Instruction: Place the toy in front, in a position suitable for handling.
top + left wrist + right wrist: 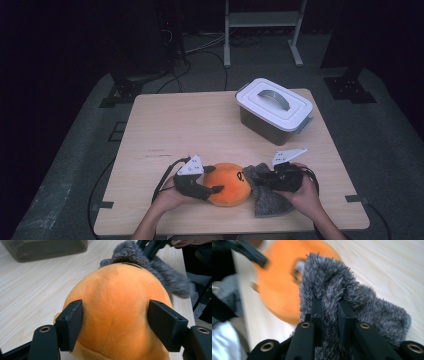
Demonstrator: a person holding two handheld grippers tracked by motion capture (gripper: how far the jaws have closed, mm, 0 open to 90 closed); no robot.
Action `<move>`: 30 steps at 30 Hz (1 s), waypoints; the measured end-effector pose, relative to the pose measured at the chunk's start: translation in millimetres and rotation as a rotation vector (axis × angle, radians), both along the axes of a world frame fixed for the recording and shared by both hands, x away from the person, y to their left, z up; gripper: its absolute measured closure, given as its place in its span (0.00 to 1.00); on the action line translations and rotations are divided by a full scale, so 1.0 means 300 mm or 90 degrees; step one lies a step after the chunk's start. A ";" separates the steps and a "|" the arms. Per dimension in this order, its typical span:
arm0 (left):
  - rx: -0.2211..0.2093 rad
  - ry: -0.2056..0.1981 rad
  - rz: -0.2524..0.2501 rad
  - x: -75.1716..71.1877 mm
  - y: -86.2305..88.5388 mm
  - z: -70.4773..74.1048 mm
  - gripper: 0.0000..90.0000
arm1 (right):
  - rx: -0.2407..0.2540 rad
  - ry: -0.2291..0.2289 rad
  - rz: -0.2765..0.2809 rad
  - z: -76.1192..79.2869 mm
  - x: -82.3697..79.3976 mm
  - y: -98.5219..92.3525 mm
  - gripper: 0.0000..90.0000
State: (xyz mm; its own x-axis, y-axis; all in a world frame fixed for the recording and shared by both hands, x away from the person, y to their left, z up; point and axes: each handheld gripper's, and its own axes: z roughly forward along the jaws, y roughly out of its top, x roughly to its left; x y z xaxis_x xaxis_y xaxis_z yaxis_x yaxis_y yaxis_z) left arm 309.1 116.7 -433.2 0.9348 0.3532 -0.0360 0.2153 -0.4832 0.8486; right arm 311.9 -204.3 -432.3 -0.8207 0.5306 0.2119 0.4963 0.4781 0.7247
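- My left gripper (216, 189) – jaws straddle the orange plush (117, 310) at the table's (200, 120) near edge; can't tell whether the pads press it.
- My right gripper (329, 312) – clamped on the grey fuzzy cloth (332, 282), just right of the plush.
- Step, I'd say: wiping or covering it. Next – steady the plush, drag the cloth left.

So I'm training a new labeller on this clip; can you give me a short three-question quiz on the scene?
1. True or false: the right gripper is shut on the grey cloth.
2. What lies between the left gripper jaws?
A. orange plush
B. box lid
C. cable
3. Fill in: the lidded box stands on the table at the far ____ as the high view shows it.

Key: 1 true; 2 A; 3 right.
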 end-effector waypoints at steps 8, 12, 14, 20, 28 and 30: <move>0.003 0.000 0.008 0.011 -0.009 0.004 0.33 | 0.065 -0.039 0.025 0.078 -0.041 0.025 0.85; -0.004 0.015 0.040 0.031 -0.032 0.017 0.33 | 0.063 -0.052 0.056 0.095 -0.070 0.081 0.85; -0.012 0.024 0.054 0.038 -0.037 0.015 0.34 | 0.036 -0.064 0.066 0.087 -0.083 0.111 0.85; -0.036 0.052 0.071 0.057 -0.021 0.008 0.34 | -0.023 -0.080 0.043 0.053 -0.064 0.075 0.85; -0.042 0.057 0.085 0.059 -0.029 0.005 0.33 | 0.022 -0.082 0.066 0.090 -0.093 0.095 0.85; -0.038 0.057 0.085 0.056 -0.029 0.006 0.33 | -0.006 -0.092 0.081 0.080 -0.103 0.127 0.85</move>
